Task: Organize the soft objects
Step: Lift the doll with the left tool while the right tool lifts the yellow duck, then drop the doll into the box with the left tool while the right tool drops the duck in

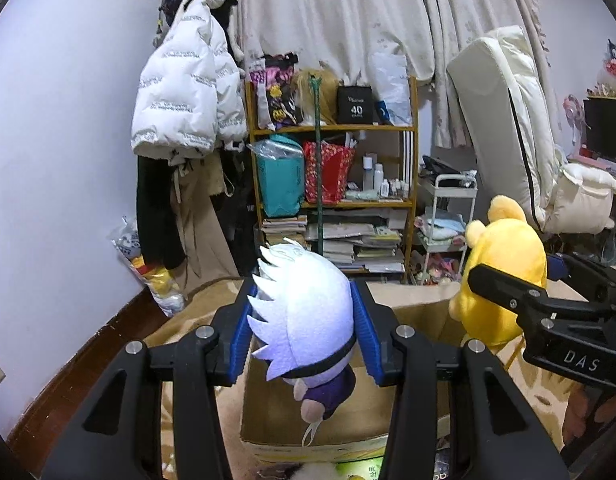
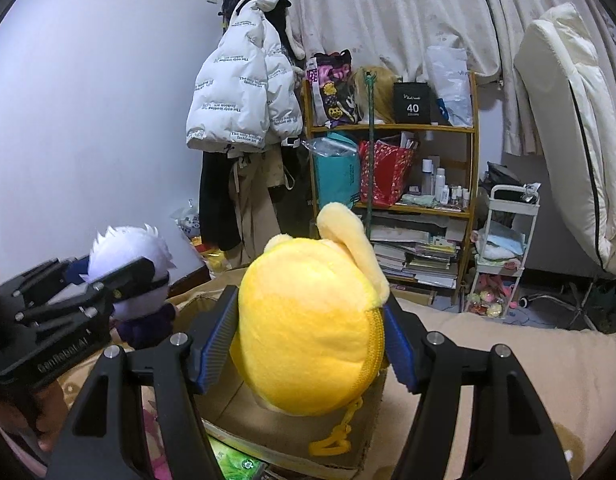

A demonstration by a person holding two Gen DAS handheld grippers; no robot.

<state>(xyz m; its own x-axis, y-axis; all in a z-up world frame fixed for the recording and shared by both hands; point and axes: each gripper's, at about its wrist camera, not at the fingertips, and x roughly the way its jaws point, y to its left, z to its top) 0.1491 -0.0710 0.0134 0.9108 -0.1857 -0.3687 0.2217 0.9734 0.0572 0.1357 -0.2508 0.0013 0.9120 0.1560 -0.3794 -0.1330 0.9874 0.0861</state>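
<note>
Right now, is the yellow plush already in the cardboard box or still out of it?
Out. The yellow plush is clamped in the right hand-held gripper, held above the open cardboard box; only its dangling clip nears the flap.

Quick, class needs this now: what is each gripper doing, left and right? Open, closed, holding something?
Left gripper: closed on the white-haired plush doll, held over the cardboard box.
Right gripper: closed on the yellow plush toy.

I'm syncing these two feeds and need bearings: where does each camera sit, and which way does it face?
Left wrist: on the left gripper, facing the shelf; its fingers clamp the white-haired plush; right gripper intrudes at right.
Right wrist: on the right gripper, same heading; fingers clamp the yellow plush; left gripper at left.
Shared: both plushes, cardboard box, shelf, white jacket.
</note>
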